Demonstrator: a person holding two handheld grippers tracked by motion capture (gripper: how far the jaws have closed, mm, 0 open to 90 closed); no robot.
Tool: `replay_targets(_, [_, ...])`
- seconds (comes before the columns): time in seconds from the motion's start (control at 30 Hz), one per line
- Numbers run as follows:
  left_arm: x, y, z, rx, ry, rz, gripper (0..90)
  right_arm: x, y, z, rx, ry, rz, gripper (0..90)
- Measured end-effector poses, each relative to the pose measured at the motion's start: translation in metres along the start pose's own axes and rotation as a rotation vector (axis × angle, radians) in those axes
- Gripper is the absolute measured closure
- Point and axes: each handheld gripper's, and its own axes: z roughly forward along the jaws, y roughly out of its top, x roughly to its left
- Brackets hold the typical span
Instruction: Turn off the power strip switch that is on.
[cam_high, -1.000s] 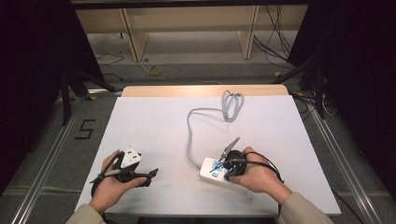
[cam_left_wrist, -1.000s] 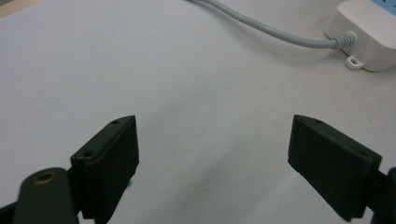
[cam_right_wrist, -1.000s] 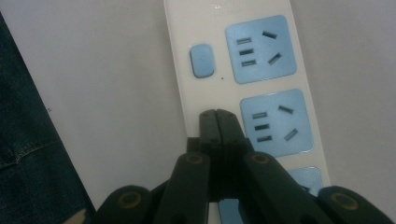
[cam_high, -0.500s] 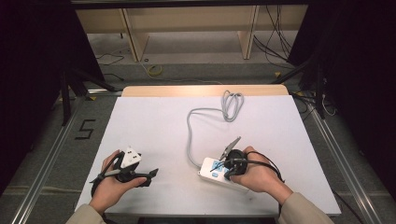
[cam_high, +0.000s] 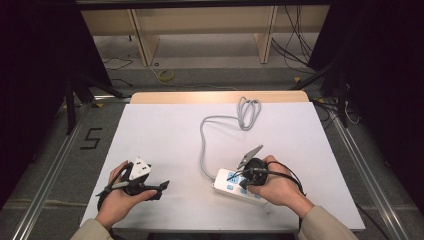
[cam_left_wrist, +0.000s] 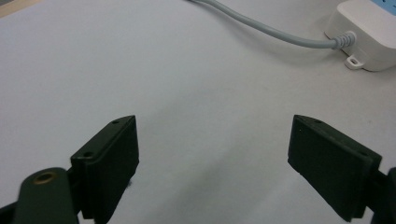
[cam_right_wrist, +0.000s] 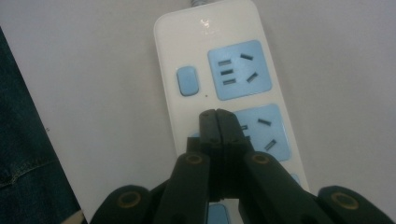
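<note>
Currently I read my right gripper (cam_right_wrist: 217, 122) with jaws pressed together, tips over the white power strip (cam_right_wrist: 219, 60) beside its second blue socket; contact cannot be confirmed. That strip lies on the white worktop (cam_high: 165, 135) at front right, grey cord (cam_high: 202, 145) running back to a coil. My left gripper (cam_left_wrist: 212, 154) is spread wide over bare worktop, front left.

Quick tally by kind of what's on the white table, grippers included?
Power strip, white with blue sockets: 1
Grey cord attached to it: 1
Handheld grippers: 2 (left gripper, right gripper)
Total: 4
</note>
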Motion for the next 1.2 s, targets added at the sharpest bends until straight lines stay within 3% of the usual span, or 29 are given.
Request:
replay_targets(0.33, [0.000,0.000,0.000,0.000,-0.002,-0.001,15.9,-0.009,-0.005,-0.009,-0.089,-0.029,0.042,90.0])
replay_targets(1.2, [0.000,0.000,0.000,0.000,-0.001,-0.001,15.9,-0.029,-0.019,-0.025,-0.263,-0.114,0.155,90.0])
